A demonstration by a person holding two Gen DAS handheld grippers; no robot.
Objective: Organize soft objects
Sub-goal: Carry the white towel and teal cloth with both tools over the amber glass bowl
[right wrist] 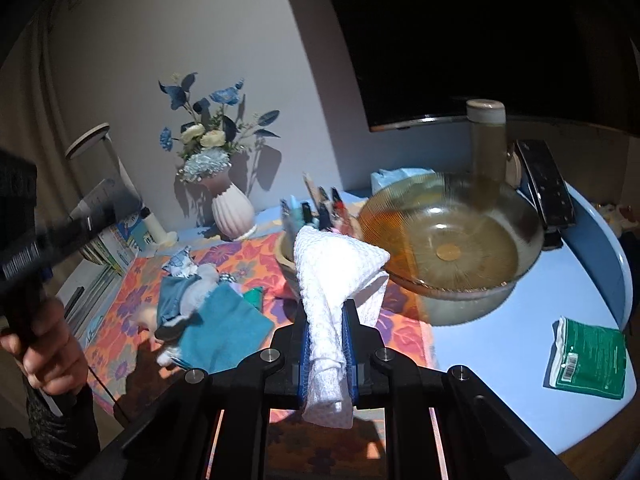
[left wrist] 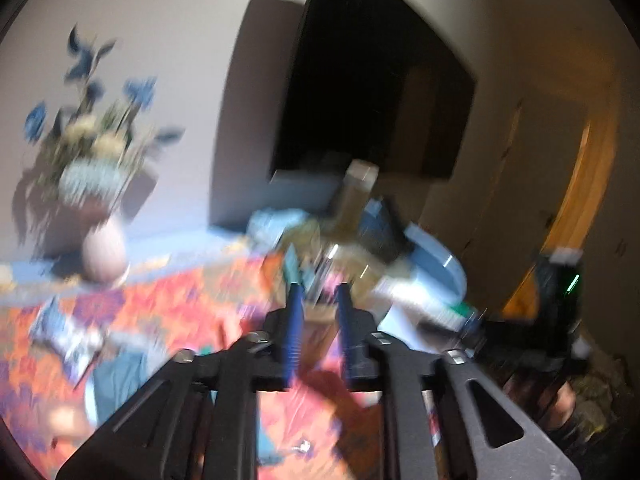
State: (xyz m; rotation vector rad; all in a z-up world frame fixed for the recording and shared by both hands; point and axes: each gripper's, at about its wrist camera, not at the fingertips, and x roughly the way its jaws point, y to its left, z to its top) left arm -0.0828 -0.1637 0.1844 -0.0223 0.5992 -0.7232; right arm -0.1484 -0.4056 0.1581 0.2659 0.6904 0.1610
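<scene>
My right gripper (right wrist: 328,320) is shut on a white waffle-weave cloth (right wrist: 336,272), which stands up between the blue pads and hangs out below them. Ahead of it an amber glass bowl (right wrist: 452,240) sits on the blue table (right wrist: 500,344). To the left, a teal cloth (right wrist: 224,320) and a small stuffed toy (right wrist: 188,296) lie on the floral orange mat (right wrist: 120,320). The left wrist view is blurred. In it my left gripper (left wrist: 319,292) hangs open over the mat with nothing between its fingers, and the teal cloth (left wrist: 120,376) lies at the lower left.
A ribbed pink vase of blue and cream flowers (right wrist: 232,208) stands at the back. Next to the glass bowl a wooden bowl (right wrist: 288,256) holds several pens. A tall jar (right wrist: 486,140), a black box (right wrist: 544,180), a green packet (right wrist: 588,356) and a dark screen (right wrist: 480,40) are to the right.
</scene>
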